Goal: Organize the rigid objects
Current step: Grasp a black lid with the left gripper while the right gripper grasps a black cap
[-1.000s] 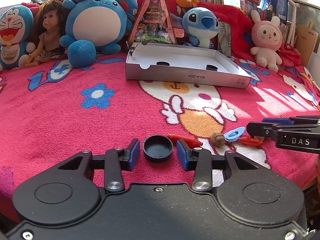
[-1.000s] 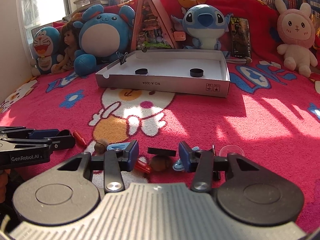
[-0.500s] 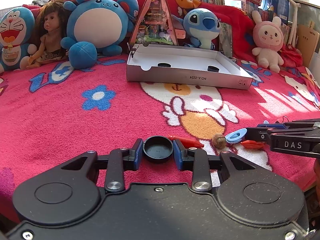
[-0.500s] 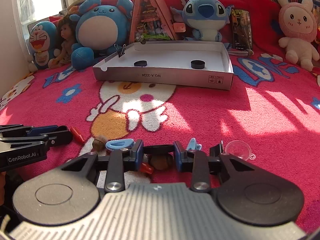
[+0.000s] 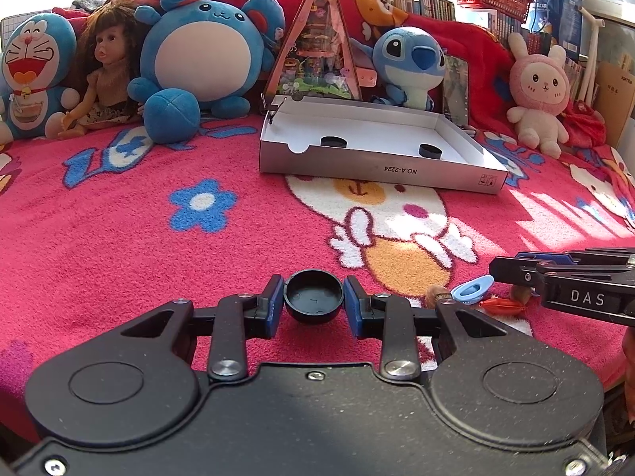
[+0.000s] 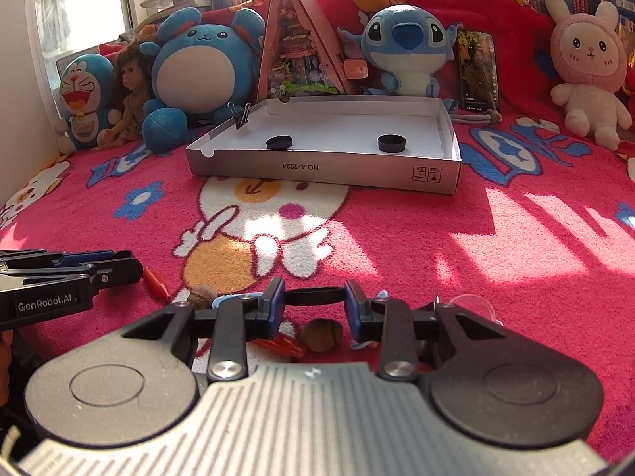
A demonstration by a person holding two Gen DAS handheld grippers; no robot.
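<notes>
My left gripper (image 5: 314, 304) is shut on a round black cap (image 5: 313, 295) and holds it just above the red blanket. My right gripper (image 6: 314, 304) is shut on a flat black lid (image 6: 313, 296), seen edge-on, lifted above a brown nut (image 6: 321, 334) and a red piece (image 6: 283, 346). A white open box (image 5: 381, 166) at the back holds two black caps (image 5: 333, 141) (image 5: 430, 151); it also shows in the right wrist view (image 6: 329, 166). Each gripper appears at the edge of the other's view.
Loose small items lie on the blanket: a blue clip (image 5: 472, 287), a red cone (image 6: 156, 281), another nut (image 6: 200, 295), a clear piece (image 6: 474, 305). Plush toys (image 5: 206, 55), a doll and a triangular toy house (image 5: 317, 51) line the back behind the box.
Both grippers closed on their black pieces, the left on the round cap and the right on the flat lid, and both lifted them slightly off the blanket.
</notes>
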